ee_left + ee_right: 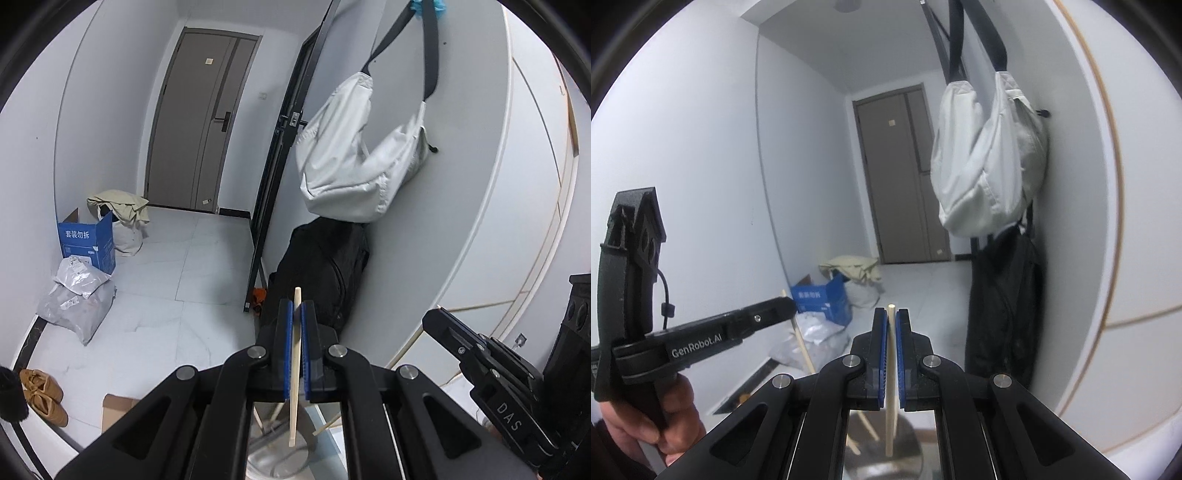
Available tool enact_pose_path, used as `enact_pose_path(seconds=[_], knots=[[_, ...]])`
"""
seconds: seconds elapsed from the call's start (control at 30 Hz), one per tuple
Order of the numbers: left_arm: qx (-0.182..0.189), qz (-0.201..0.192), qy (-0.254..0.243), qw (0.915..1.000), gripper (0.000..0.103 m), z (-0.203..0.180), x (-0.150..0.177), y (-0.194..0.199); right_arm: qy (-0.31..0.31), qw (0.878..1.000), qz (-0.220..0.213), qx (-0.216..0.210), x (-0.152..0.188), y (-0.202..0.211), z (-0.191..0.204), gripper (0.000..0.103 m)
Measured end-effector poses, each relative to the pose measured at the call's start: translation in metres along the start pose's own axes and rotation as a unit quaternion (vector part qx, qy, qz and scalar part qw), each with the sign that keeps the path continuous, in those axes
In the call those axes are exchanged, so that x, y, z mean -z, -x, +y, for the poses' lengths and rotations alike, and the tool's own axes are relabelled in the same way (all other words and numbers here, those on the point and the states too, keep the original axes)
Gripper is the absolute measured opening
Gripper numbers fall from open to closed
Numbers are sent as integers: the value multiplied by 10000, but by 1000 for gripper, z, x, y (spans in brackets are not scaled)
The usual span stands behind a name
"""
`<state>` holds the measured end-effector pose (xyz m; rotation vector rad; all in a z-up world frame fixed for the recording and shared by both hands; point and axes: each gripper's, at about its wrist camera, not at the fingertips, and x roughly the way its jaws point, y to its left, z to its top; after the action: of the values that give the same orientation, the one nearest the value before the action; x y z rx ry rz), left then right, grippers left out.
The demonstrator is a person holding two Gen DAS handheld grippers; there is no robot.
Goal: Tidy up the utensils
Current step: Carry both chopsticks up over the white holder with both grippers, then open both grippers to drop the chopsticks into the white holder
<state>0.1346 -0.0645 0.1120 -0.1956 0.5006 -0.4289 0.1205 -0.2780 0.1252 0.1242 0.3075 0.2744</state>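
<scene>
My left gripper (296, 314) is shut on a pale wooden chopstick (294, 369) held upright between its blue pads, its lower end over a metal cup (277, 458) seen below the jaws. My right gripper (892, 321) is shut on a second wooden chopstick (891, 376), also upright, above the same metal cup (882, 443). More chopsticks (866, 424) lean in the cup. The right gripper (491, 369) shows at the right of the left wrist view; the left gripper (701, 332) shows at the left of the right wrist view, held by a hand.
A white bag (354, 155) hangs on the wall over a black bag (325, 273). A blue box (88, 240), grey parcels (77, 299) and shoes (44, 395) lie on the tiled floor. A grey door (199, 122) stands at the far end.
</scene>
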Motion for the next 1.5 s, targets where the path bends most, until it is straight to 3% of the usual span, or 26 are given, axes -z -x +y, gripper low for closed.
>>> enact_pose_path(seconds=[0.33,0.77,1.07,1.23,1.33,1.43,1.5], knots=[[-326,-43,294,9990,0,32,2,-19,299,9990,306,-134,0,-56,10,4],[-255,-139,729,9969,0,56,20,-34,679,9932,929,-185,41,-98,30,4],[-165,322,708,9968,0,61,36,-50,699,9874,1403,-219,68,-112,29,4],[-100,753,469,9960,0,58,43,-54,457,9848,1656,-271,79,-117,20,7],[-36,1009,582,9932,1,63,44,-53,305,9846,1704,-239,83,-114,16,11],[-149,1023,690,9922,15,66,42,-45,158,9871,1582,-184,82,-101,10,22],[-241,959,732,9924,35,65,39,-36,62,9892,1461,-87,80,-89,6,35]])
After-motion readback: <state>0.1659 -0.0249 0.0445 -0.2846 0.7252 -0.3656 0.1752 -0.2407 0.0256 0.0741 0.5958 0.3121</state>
